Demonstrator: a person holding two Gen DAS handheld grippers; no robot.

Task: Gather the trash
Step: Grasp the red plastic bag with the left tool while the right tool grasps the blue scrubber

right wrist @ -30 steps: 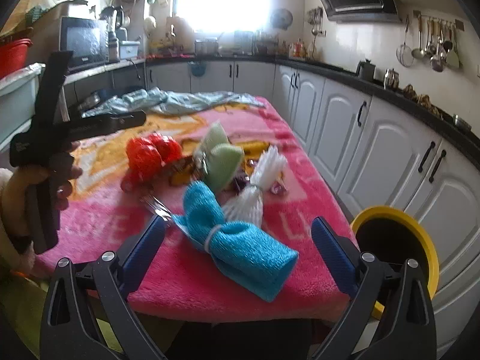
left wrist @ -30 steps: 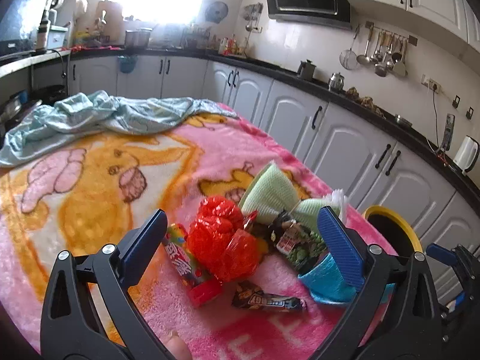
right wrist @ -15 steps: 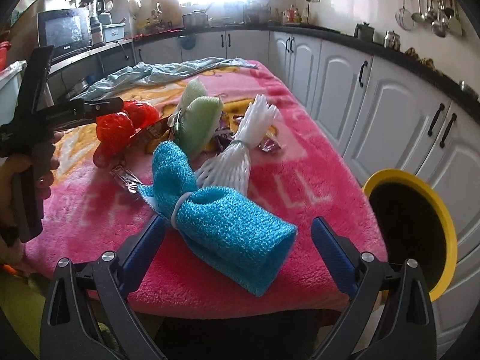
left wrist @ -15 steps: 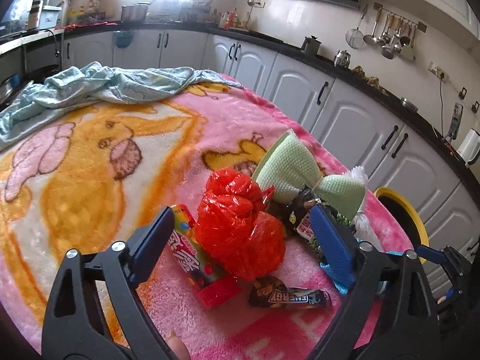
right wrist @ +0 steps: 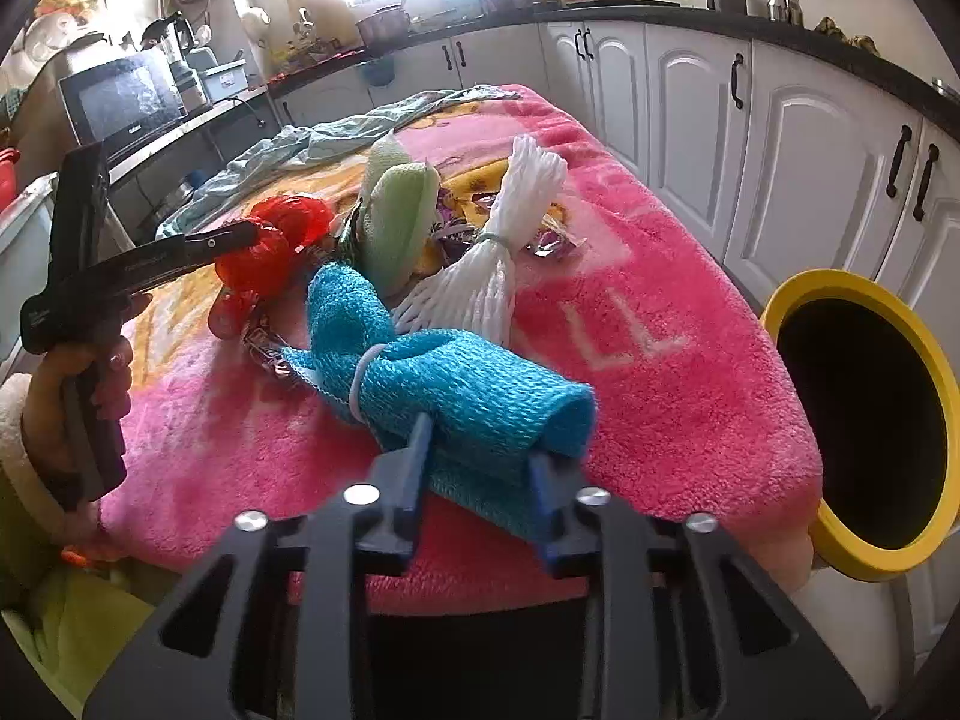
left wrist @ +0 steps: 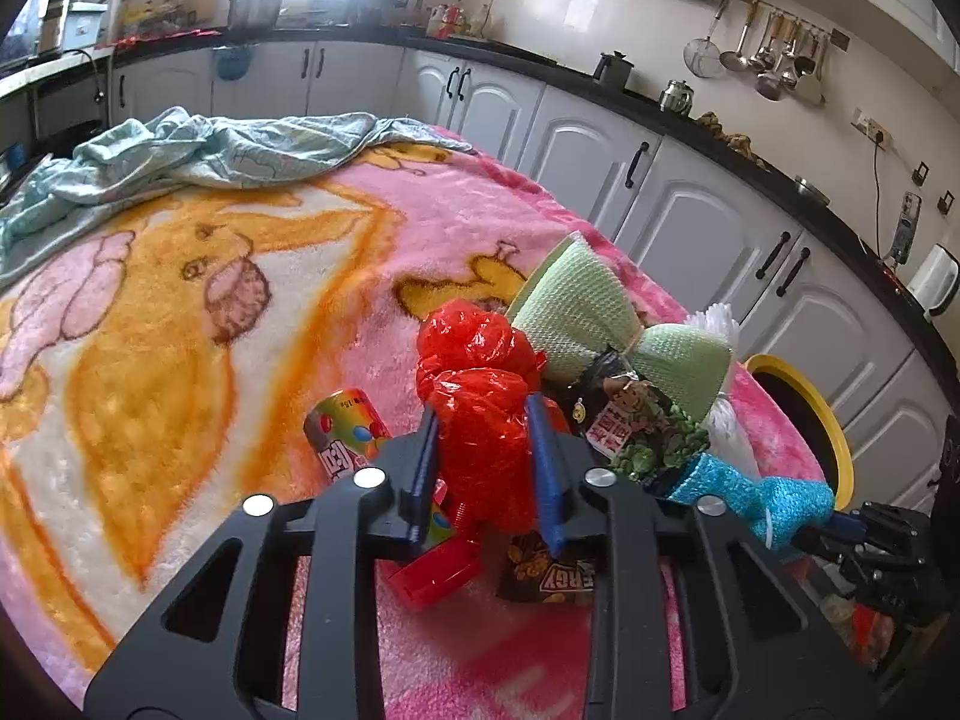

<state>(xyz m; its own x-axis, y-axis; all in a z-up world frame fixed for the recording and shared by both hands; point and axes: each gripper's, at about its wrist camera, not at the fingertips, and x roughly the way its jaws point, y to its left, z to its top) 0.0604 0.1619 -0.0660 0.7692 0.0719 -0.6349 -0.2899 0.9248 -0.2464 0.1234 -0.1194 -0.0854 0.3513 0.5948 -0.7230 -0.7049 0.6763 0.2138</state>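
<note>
Fingers of your left gripper (left wrist: 485, 468) have just closed on the red bag (left wrist: 480, 420), pinching its crumpled middle, the can (left wrist: 348, 438) just left of them. Your right gripper (right wrist: 480, 468) has just closed on the blue net's (right wrist: 456, 396) near end. Both pieces likely go to the yellow bin (right wrist: 870, 420), right of those fingers, beside the worktop (right wrist: 660, 360).
</note>
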